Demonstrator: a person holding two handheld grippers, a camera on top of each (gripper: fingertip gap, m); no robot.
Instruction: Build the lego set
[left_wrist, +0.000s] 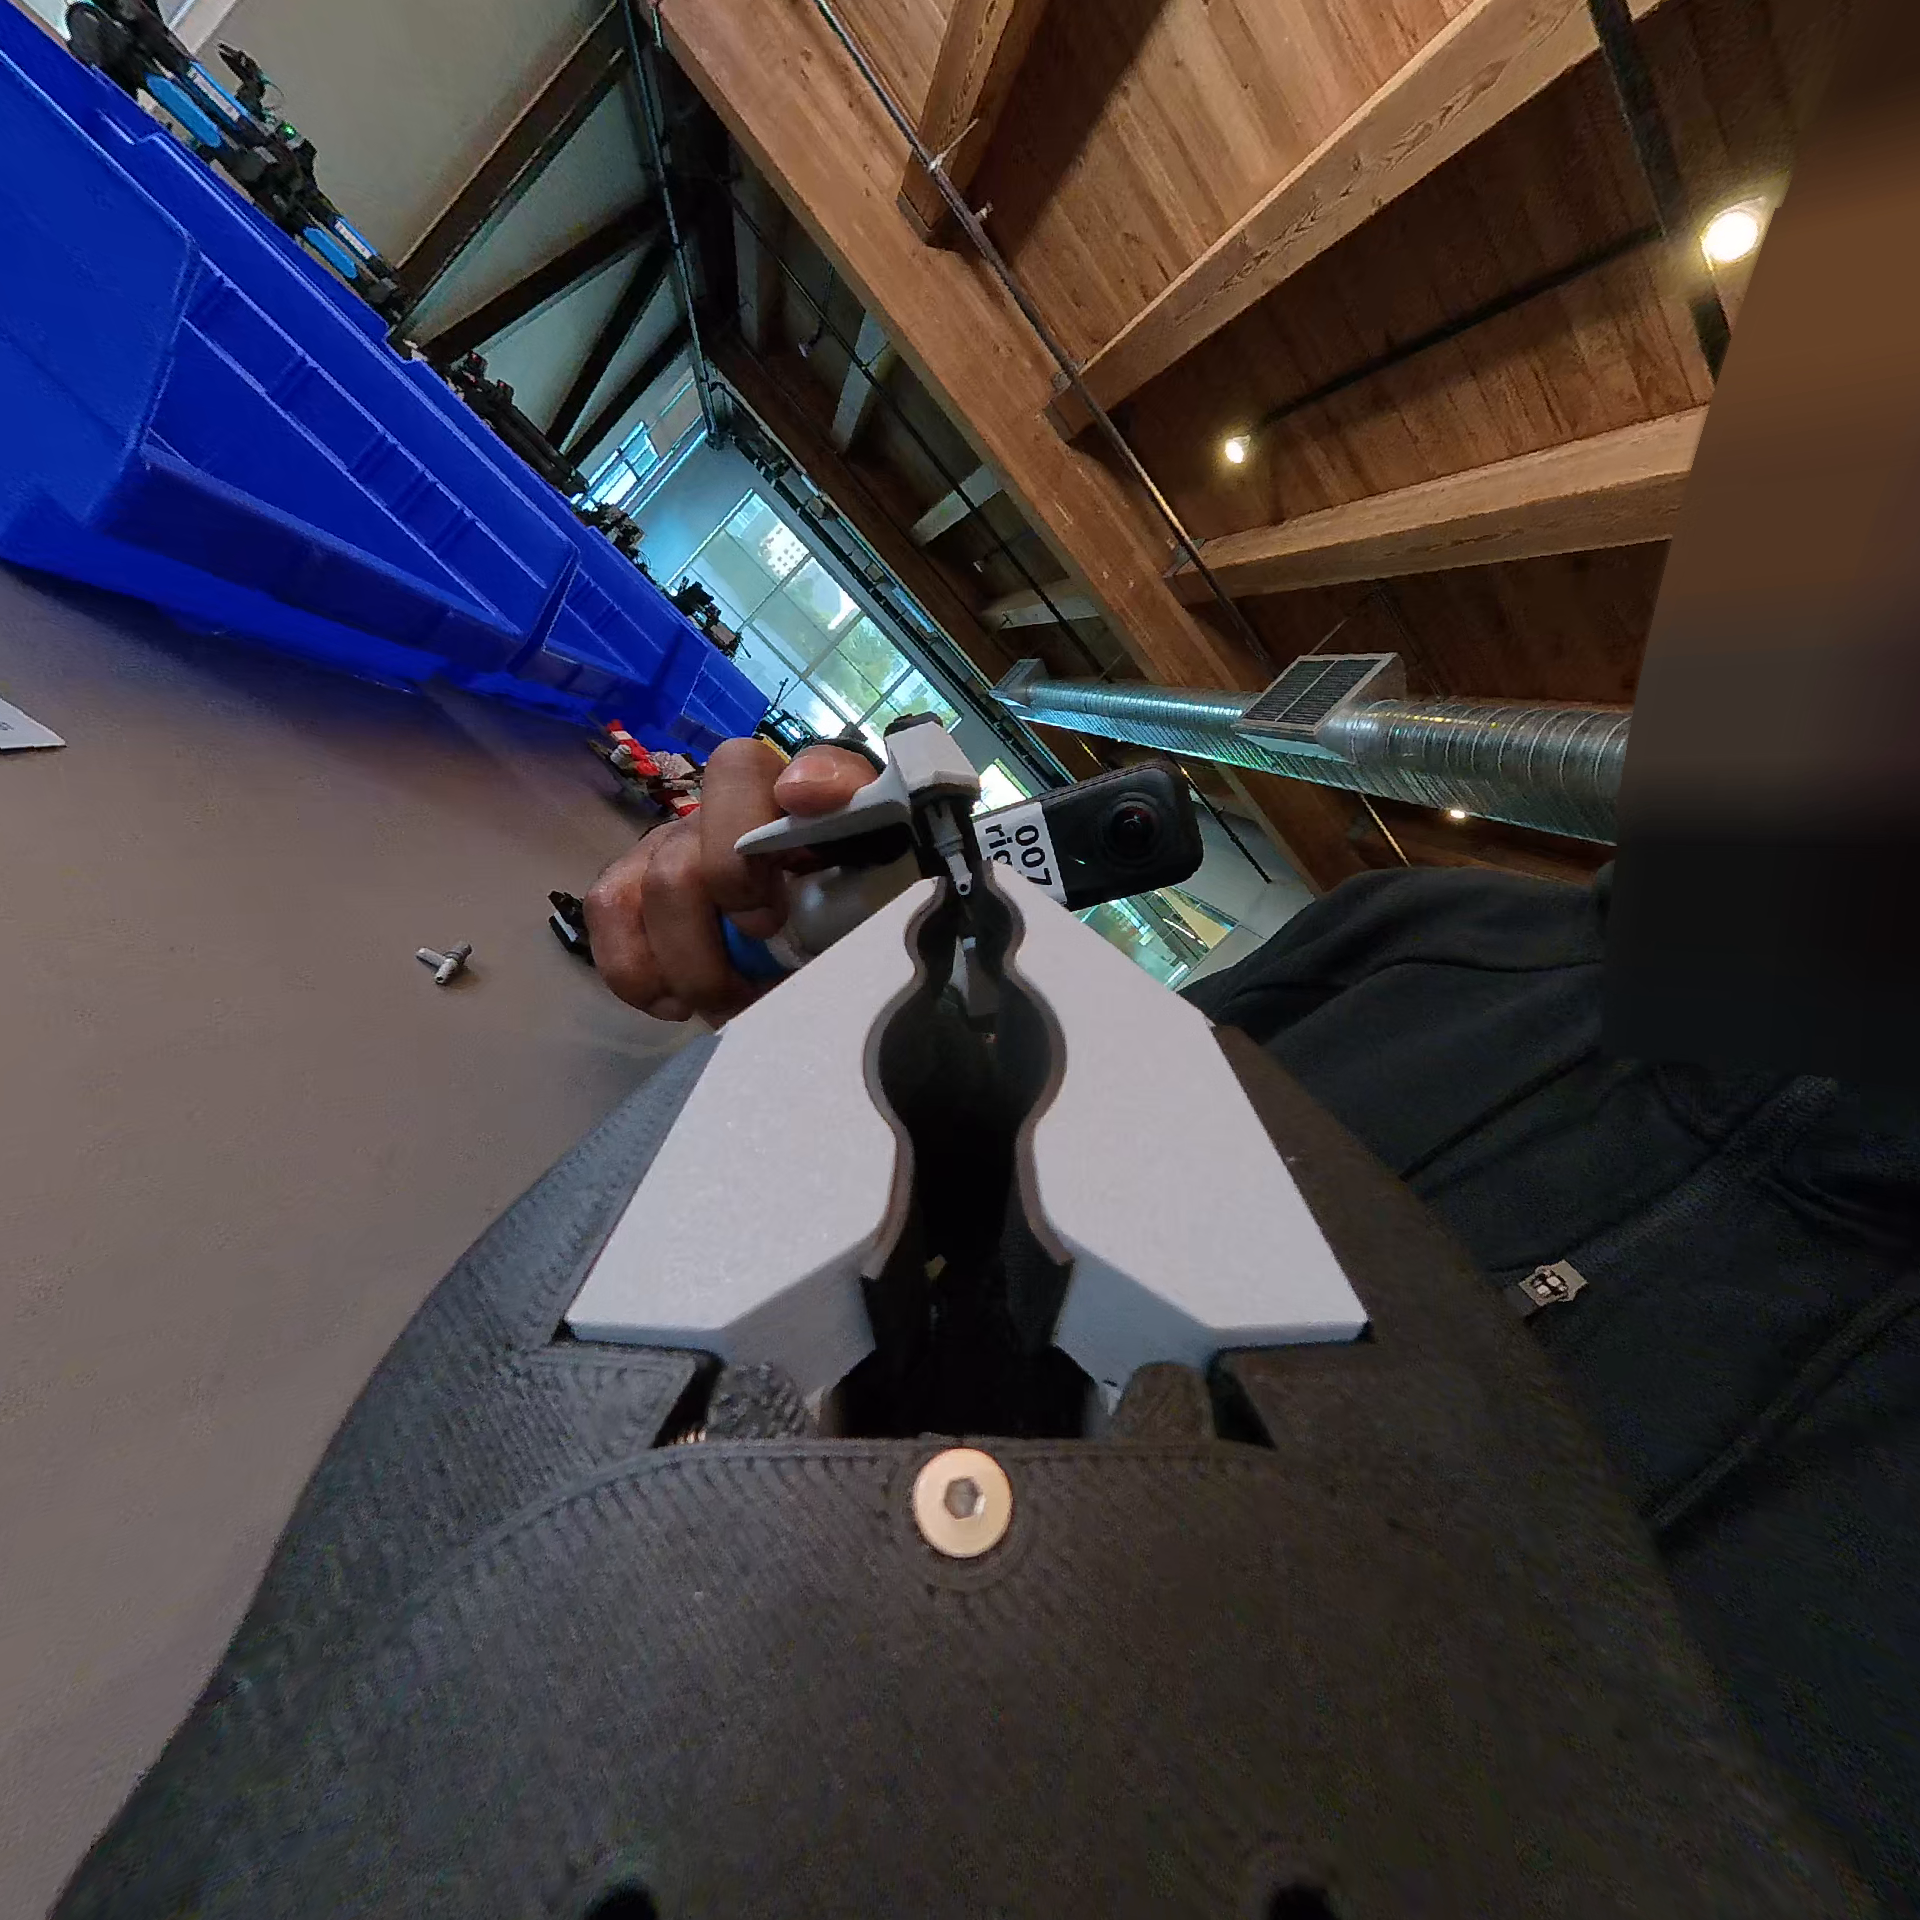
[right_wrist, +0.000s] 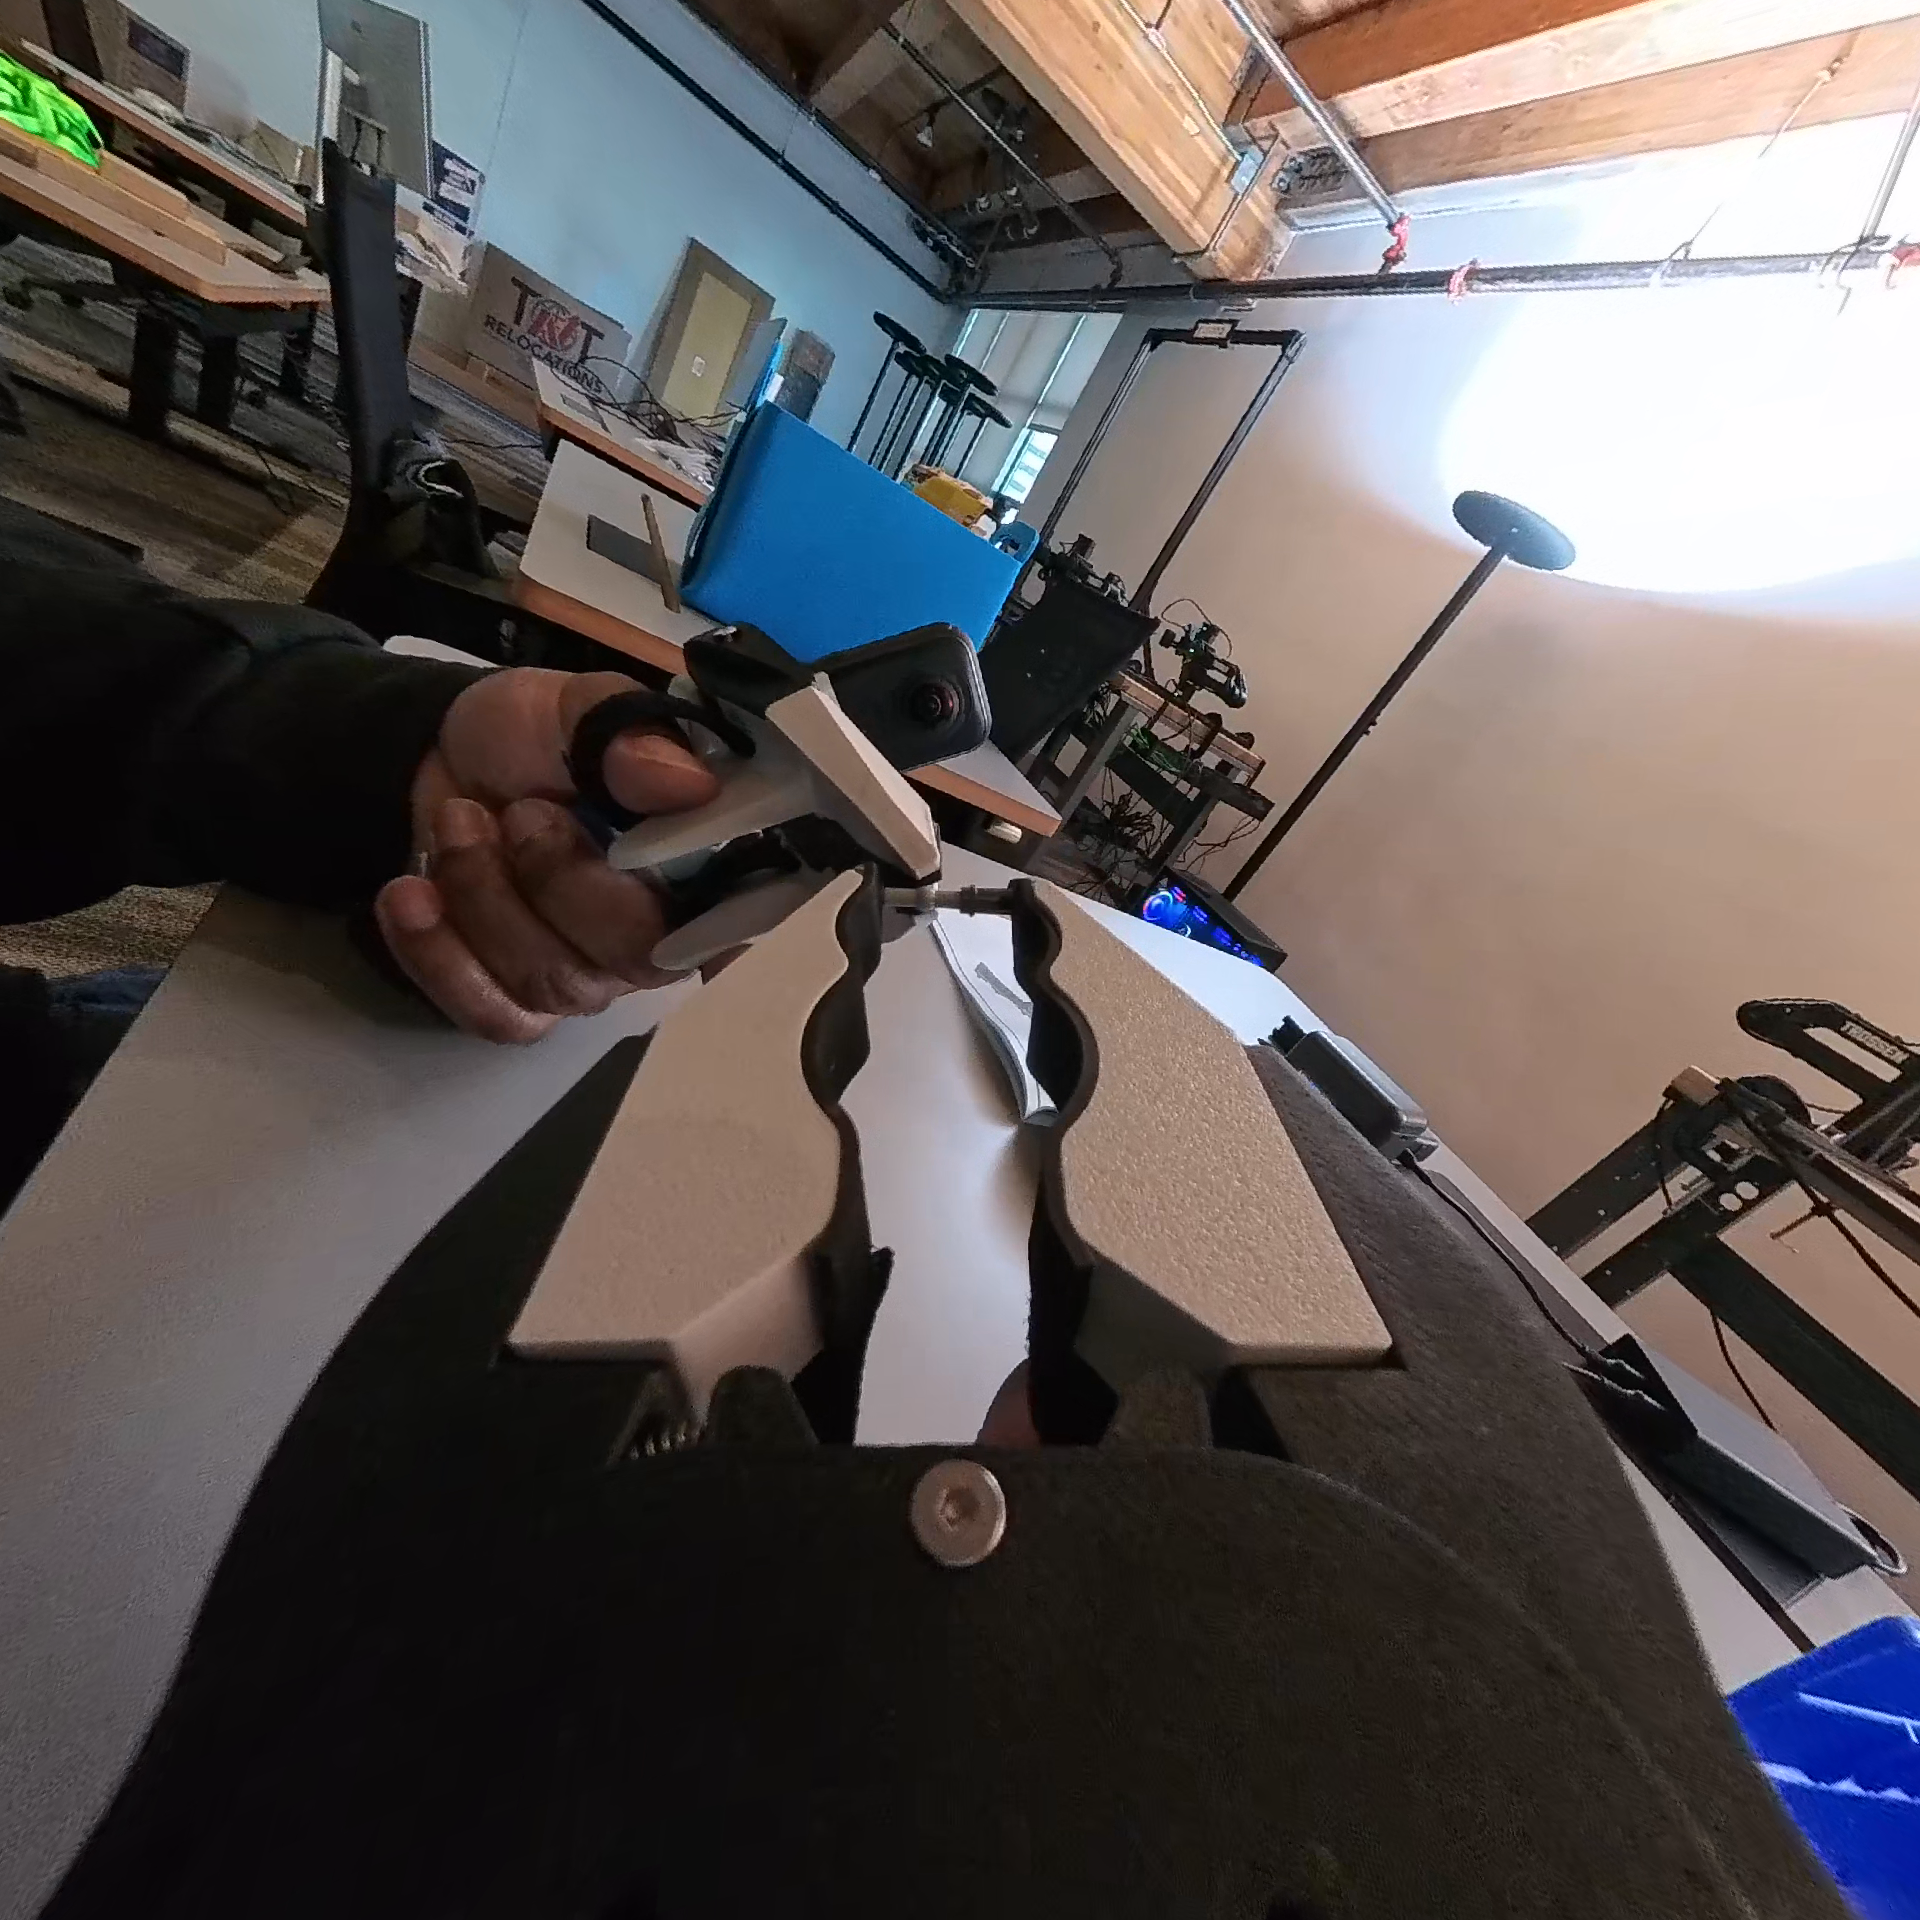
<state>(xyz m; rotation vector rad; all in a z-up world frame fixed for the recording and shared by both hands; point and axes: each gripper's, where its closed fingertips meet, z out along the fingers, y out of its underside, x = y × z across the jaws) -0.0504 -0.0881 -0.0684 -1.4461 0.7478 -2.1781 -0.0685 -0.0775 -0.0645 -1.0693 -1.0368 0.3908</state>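
A small grey and black lego pin piece (right_wrist: 961, 896) spans the gap between the tips of my right gripper (right_wrist: 943, 888), which is shut on it end to end. My left gripper (left_wrist: 961, 885) is nearly closed, and its tips pinch the same small piece (left_wrist: 954, 840) from the other side. In the right wrist view the left gripper (right_wrist: 914, 847) comes in from the upper left, held by a hand. In the left wrist view the right gripper (left_wrist: 930, 790) is straight ahead, just past my fingertips. Both are held above the grey table (left_wrist: 260, 1039).
A loose grey connector (left_wrist: 445, 961), a black piece (left_wrist: 566, 920) and a red and white lego cluster (left_wrist: 655, 769) lie on the table. Blue bins (left_wrist: 260, 416) line its far edge. An open booklet (right_wrist: 997, 1029) lies under the right gripper. A blue bin corner (right_wrist: 1839, 1766) is near. Less than 4 cm separates the two grippers' tips.
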